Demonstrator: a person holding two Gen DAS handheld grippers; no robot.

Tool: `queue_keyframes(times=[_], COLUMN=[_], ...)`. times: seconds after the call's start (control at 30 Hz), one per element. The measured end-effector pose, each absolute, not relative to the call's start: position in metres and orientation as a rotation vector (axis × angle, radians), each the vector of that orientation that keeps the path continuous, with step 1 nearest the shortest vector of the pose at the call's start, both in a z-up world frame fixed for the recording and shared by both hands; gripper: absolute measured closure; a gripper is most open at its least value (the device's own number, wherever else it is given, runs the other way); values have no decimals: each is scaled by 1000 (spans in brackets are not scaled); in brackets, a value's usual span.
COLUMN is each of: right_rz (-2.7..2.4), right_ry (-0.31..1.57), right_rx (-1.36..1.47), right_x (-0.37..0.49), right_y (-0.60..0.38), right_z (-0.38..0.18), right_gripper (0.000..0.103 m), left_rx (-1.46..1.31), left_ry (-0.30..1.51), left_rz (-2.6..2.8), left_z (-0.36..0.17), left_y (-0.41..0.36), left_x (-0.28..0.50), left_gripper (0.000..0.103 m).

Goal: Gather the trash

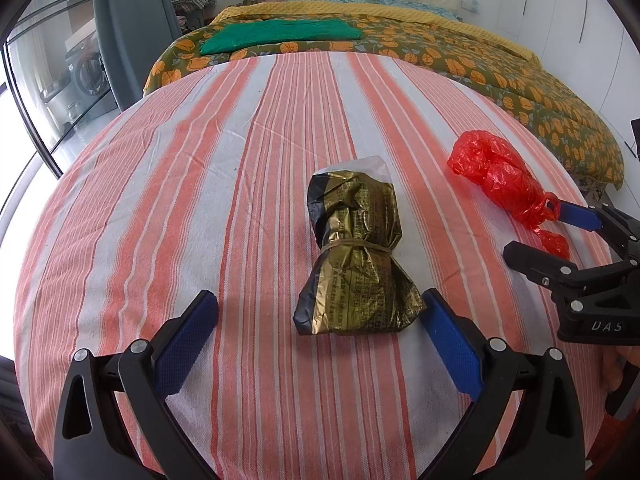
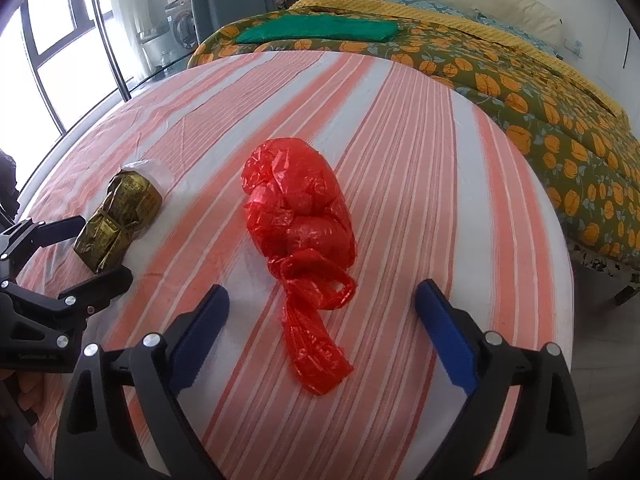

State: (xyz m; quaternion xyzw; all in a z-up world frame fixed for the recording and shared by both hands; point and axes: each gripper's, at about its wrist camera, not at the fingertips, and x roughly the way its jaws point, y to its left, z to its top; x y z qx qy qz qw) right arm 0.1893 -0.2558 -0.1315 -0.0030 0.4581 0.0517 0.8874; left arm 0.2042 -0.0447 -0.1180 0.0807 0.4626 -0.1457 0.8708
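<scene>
Looking along left gripper (image 1: pixel 318 312): jaws spread wide, blue pads (image 1: pixel 186 344) clear of any load. Gold-and-black packet (image 1: pixel 352 256) lying on striped cloth (image 1: pixel 160 200) between the fingertips, near end just beside the right-hand pad, apparently touching it or nearly so; contact not resolvable. Packet cinched at mid-length by a thin band, white paper showing at far end. Red plastic bag (image 1: pixel 500 178) further right on same cloth, well apart from packet. Right gripper (image 1: pixel 560 248) entering from right edge, jaws apart, knotted tail of red bag lying between its fingers; no pinch seen. Beyond cloth: bed with orange-leaf cover (image 1: pixel 480 64), folded green cloth (image 1: pixel 276 34) on it, yellow blanket (image 1: pixel 360 10) and pillows behind. Window (image 1: pixel 40 80) and grey curtain (image 1: pixel 124 20) at left.

Looking along right gripper (image 2: pixel 322 300): jaws standing wide, nothing clamped. Red plastic bag (image 2: pixel 296 208) straight ahead on striped cloth (image 2: pixel 420 160), bulging body beyond the tips, knotted handles and flat tail (image 2: pixel 316 344) trailing back between the two pads without touching either. Gold-and-black packet (image 2: pixel 118 216) at left, apart from bag, lying between the open fingers of left gripper (image 2: pixel 86 250) seen from the side. Bed with orange-leaf cover (image 2: pixel 540 100) at right, folded green cloth (image 2: pixel 320 30) at top centre, window (image 2: pixel 52 48) at upper left.
</scene>
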Motion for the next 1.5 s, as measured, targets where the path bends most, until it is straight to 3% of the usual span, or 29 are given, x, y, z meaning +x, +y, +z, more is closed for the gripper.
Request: queue_keyframes(times=[0.9, 1.07, 1.13, 1.2, 1.43, 1.47, 1.5], right_rz=[110, 207, 218, 242, 218, 222, 239], right_ry=[952, 1011, 1046, 1086, 1145, 1151, 1164], right_rx=[-4, 54, 98, 97, -37, -25, -23], right_x=[189, 189, 194, 206, 251, 255, 257], right_y=[-255, -273, -283, -284, -253, -252, -250], right_z=[-131, -121, -115, -107, -95, -97, -100], right_gripper=[9, 11, 17, 33, 33, 40, 55], left_rx=[170, 77, 45, 93, 152, 156, 161], left_ry=[968, 1011, 1014, 1005, 1017, 1013, 1010], left_rz=[-307, -530, -576, -571, -526, -517, -511], left_z=[-118, -107, -103, -101, -106, -106, -106], left_y=[-45, -20, -11, -14, -36, -39, -42], left_x=[205, 208, 208, 206, 220, 221, 221], left_gripper=[4, 5, 5, 6, 25, 27, 30])
